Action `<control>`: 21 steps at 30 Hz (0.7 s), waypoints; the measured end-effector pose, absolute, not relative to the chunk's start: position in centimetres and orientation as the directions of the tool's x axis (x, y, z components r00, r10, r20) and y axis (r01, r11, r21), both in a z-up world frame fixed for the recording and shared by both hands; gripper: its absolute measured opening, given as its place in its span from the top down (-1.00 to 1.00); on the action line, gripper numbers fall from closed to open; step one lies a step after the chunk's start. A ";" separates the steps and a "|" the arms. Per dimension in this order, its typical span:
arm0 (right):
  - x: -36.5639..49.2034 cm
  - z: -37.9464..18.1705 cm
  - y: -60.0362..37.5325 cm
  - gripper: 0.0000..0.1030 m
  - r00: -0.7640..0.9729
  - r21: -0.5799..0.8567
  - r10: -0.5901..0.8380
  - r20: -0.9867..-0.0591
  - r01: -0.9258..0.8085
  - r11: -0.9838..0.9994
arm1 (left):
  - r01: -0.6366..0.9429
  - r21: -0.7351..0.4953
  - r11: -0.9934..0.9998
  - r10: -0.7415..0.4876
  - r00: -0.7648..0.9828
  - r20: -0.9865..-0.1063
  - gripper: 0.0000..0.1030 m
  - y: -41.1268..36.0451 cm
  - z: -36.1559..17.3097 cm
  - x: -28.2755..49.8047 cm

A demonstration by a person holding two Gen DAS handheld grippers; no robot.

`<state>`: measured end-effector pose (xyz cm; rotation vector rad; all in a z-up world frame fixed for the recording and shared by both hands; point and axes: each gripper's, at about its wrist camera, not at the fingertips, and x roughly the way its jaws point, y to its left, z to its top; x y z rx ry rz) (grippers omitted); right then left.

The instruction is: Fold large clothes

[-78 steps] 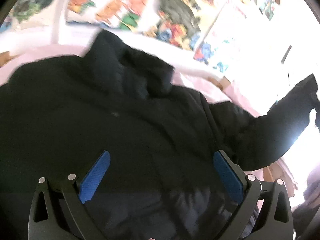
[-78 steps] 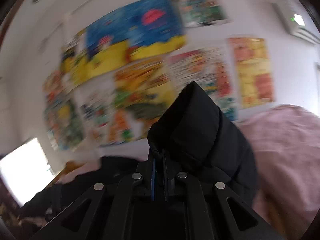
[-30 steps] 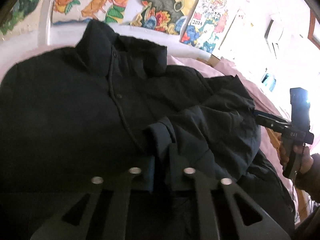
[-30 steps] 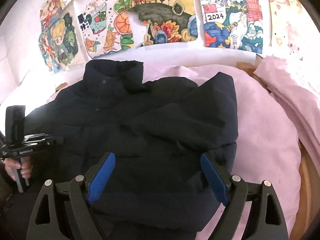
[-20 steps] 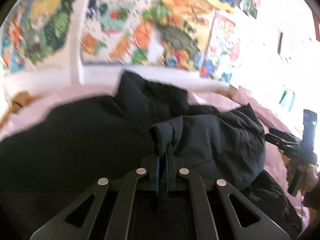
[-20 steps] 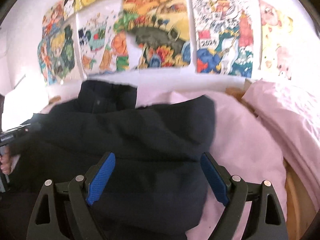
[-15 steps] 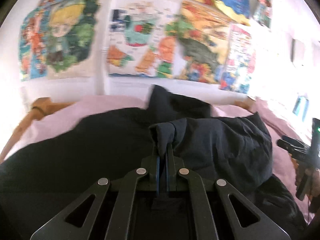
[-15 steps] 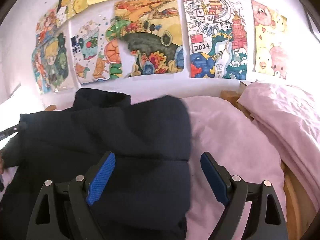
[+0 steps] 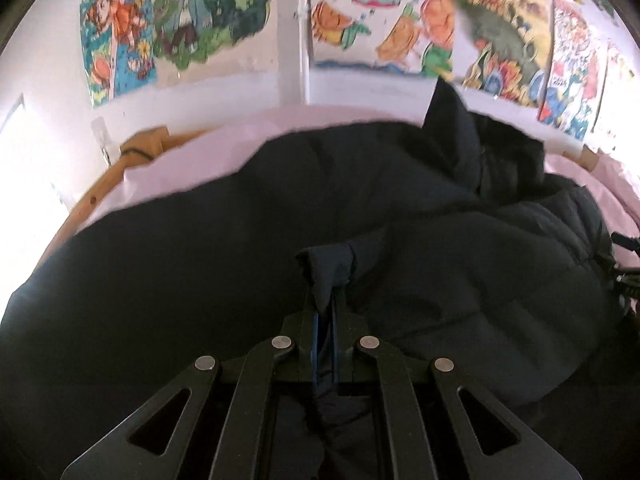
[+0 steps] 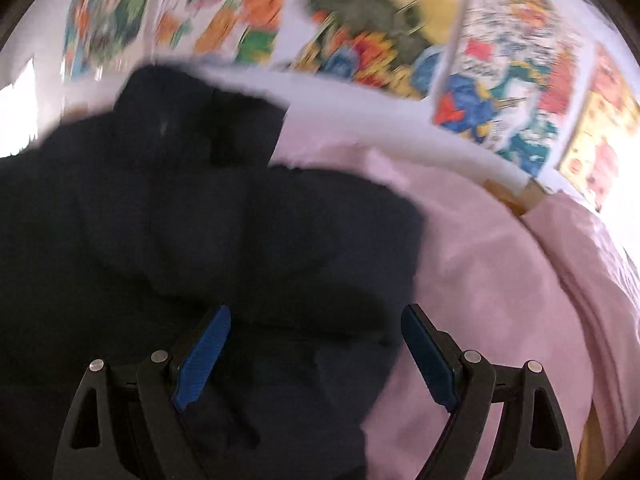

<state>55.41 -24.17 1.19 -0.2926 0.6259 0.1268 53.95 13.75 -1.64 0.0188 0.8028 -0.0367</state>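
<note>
A large black padded jacket point(image 9: 200, 248) lies spread on a pink bed sheet point(image 9: 192, 152), its collar point(image 9: 452, 120) toward the wall. My left gripper point(image 9: 326, 292) is shut on a fold of the jacket's dark cuff point(image 9: 328, 264), which sticks up between the pads. One sleeve lies folded across the jacket's front point(image 9: 520, 272). In the right wrist view the same jacket point(image 10: 180, 220) fills the left half, blurred. My right gripper point(image 10: 316, 344) stands open above the jacket's right edge, blue pads point(image 10: 204, 356) wide apart with nothing pinched.
The pink sheet point(image 10: 500, 280) stretches right of the jacket. A wooden bed frame point(image 9: 84, 208) curves along the left edge. Colourful posters point(image 9: 180, 20) cover the white wall behind. The other gripper's black tip point(image 9: 624, 256) shows at the far right of the left wrist view.
My left gripper has swung left with the cuff still pinched, so more of the left wall and bed frame shows. My right gripper has moved right and rolled, staying open.
</note>
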 end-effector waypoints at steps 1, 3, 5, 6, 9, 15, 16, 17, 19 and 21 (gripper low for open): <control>56.0 0.2 -23.8 -0.68 0.788 -0.247 0.020 -0.616 -0.217 0.944 | 0.037 -0.008 0.999 -0.031 0.687 -0.726 0.89 14.0 -2.1 54.1; 56.7 -1.2 -23.5 -0.68 0.779 -0.254 0.014 -0.627 -0.222 0.941 | 0.034 -0.018 0.999 -0.036 0.677 -0.735 0.87 14.4 -2.9 54.4; 57.2 -2.1 -23.2 -0.74 0.774 -0.260 0.011 -0.633 -0.226 0.939 | 0.036 -0.014 0.999 -0.035 0.673 -0.739 0.83 14.5 -3.1 54.4; 57.6 -2.6 -23.2 -0.76 0.770 -0.263 0.006 -0.638 -0.226 0.938 | 0.035 -0.007 0.999 -0.028 0.671 -0.741 0.81 14.5 -3.4 54.4; 58.1 -3.7 -23.3 -0.86 0.769 -0.262 -0.004 -0.639 -0.212 0.941 | 0.029 -0.014 0.999 -0.030 0.671 -0.741 0.74 14.7 -3.7 54.5; 57.4 -3.7 -23.5 -0.93 0.794 -0.263 -0.016 -0.608 -0.181 0.948 | 0.009 -0.001 1.000 -0.007 0.723 -0.691 0.05 15.0 -1.8 52.4; 57.2 -3.3 -23.4 -0.93 0.802 -0.268 -0.022 -0.596 -0.173 0.948 | 0.006 -0.008 1.000 -0.010 0.730 -0.684 -0.19 15.1 -1.5 52.0; 56.9 -2.9 -23.3 -0.94 0.810 -0.274 -0.027 -0.586 -0.166 0.947 | -0.002 -0.024 1.000 -0.015 0.745 -0.667 -0.42 15.5 -0.9 51.2; 56.2 -2.0 -22.7 -0.94 0.827 -0.292 -0.030 -0.561 -0.164 0.942 | -0.035 -0.081 0.996 -0.023 0.780 -0.626 -0.58 16.8 0.4 49.2; 55.3 -0.4 -21.3 -0.94 0.841 -0.316 -0.008 -0.541 -0.194 0.929 | -0.066 -0.172 0.983 -0.050 0.801 -0.596 -0.63 18.9 1.5 47.0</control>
